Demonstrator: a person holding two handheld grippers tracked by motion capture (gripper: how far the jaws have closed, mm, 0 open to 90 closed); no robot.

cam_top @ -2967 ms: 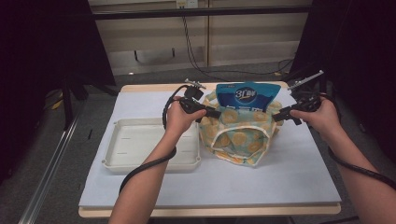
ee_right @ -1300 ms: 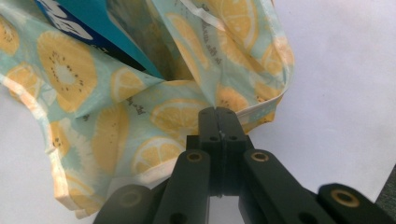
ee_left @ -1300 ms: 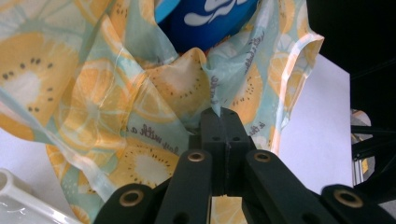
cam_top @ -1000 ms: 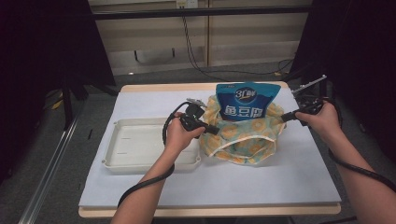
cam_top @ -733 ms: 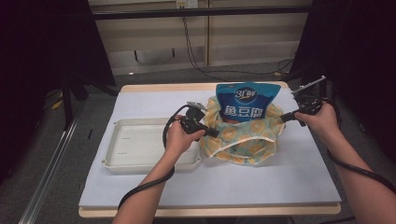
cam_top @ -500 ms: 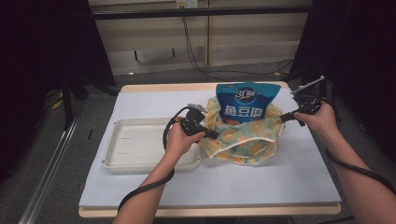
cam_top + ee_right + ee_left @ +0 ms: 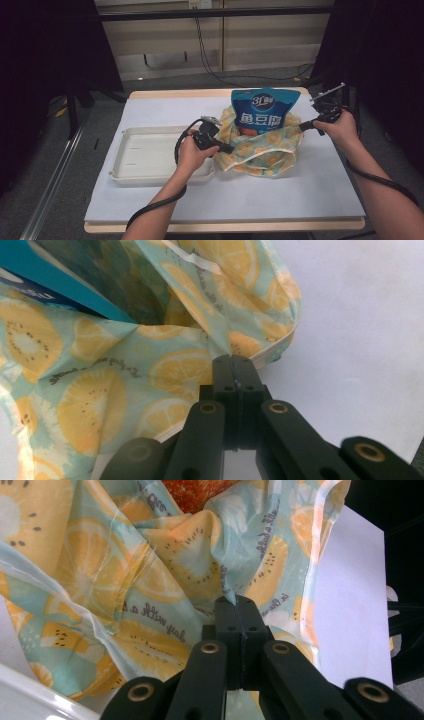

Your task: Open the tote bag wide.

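High view: a citrus-print bag [image 7: 260, 150], crumpled low around a blue pouch [image 7: 262, 112], is pinched at opposite edges by the left gripper [image 7: 227, 148] and right gripper [image 7: 302, 126].

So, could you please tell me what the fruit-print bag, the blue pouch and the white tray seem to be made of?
Fruit-print bag: probably thin plastic film; it crumples and its hem looks translucent. Blue pouch: likely printed laminated foil or plastic, smooth and slightly shiny. White tray: apparently rigid moulded plastic, matte, with a raised rim.
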